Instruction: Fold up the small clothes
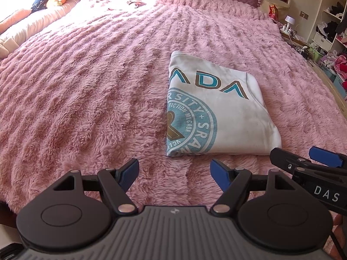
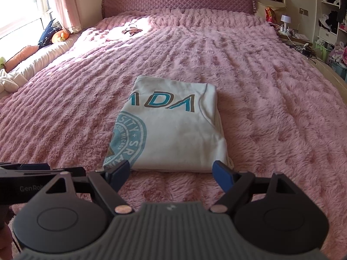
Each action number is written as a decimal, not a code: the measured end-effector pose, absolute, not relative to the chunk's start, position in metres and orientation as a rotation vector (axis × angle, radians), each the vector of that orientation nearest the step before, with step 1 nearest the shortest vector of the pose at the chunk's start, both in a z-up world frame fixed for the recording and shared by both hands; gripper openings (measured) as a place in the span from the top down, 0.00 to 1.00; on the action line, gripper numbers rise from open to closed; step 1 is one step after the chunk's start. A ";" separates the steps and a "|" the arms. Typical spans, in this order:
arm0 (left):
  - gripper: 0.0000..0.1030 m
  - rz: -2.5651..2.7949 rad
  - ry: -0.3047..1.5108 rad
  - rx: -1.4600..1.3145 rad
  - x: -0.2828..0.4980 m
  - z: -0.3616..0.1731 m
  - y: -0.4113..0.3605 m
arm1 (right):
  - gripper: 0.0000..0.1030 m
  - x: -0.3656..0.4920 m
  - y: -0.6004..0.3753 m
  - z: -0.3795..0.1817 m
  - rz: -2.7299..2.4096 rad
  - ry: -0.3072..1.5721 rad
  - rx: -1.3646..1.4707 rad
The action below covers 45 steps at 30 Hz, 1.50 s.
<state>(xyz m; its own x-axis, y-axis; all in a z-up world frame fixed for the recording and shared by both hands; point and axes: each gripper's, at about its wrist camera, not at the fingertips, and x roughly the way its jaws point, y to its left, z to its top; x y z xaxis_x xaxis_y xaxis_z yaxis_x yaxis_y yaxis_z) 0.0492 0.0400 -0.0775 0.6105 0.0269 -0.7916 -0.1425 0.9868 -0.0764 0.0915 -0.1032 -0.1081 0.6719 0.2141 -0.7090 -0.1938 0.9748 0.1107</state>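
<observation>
While folded, the white shirt (image 2: 171, 127) lies mid-frame on the pink blanket (image 2: 249, 99).
Left gripper (image 1: 174, 173) and right gripper (image 2: 171, 173), low in frame, gape wide, holding nothing.

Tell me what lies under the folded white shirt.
The folded white shirt rests on the fluffy pink blanket. Folded layers show at its right edge; anything tucked inside or beneath is covered.

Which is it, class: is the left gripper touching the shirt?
Apart. The left wrist view shows pink blanket between the open left gripper and the shirt.
</observation>
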 end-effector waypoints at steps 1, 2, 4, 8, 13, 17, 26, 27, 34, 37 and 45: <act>0.15 0.099 0.909 -0.136 0.049 -0.078 0.040 | 0.23 0.091 -0.103 -0.108 0.231 0.802 0.027; 0.15 0.099 0.909 -0.134 0.049 -0.078 0.040 | 0.23 0.091 -0.103 -0.109 0.232 0.804 0.027; 0.15 0.098 0.910 -0.138 0.049 -0.078 0.040 | 0.23 0.090 -0.103 -0.109 0.234 0.806 0.029; 0.15 0.096 0.911 -0.139 0.049 -0.078 0.039 | 0.23 0.090 -0.103 -0.110 0.236 0.808 0.032; 0.15 0.097 0.910 -0.138 0.049 -0.078 0.039 | 0.23 0.091 -0.103 -0.111 0.234 0.812 0.035; 0.15 0.094 0.913 -0.135 0.050 -0.079 0.038 | 0.23 0.091 -0.104 -0.113 0.234 0.816 0.039; 0.15 0.102 0.918 -0.127 0.052 -0.081 0.036 | 0.22 0.091 -0.104 -0.113 0.234 0.816 0.039; 0.15 0.104 0.918 -0.126 0.052 -0.081 0.037 | 0.22 0.091 -0.104 -0.113 0.234 0.817 0.039; 0.15 0.109 0.922 -0.125 0.052 -0.081 0.038 | 0.22 0.090 -0.102 -0.117 0.234 0.821 0.033; 0.15 0.111 0.923 -0.123 0.052 -0.081 0.038 | 0.22 0.089 -0.101 -0.117 0.236 0.821 0.032; 0.15 0.113 0.923 -0.118 0.052 -0.082 0.038 | 0.22 0.089 -0.101 -0.117 0.236 0.820 0.033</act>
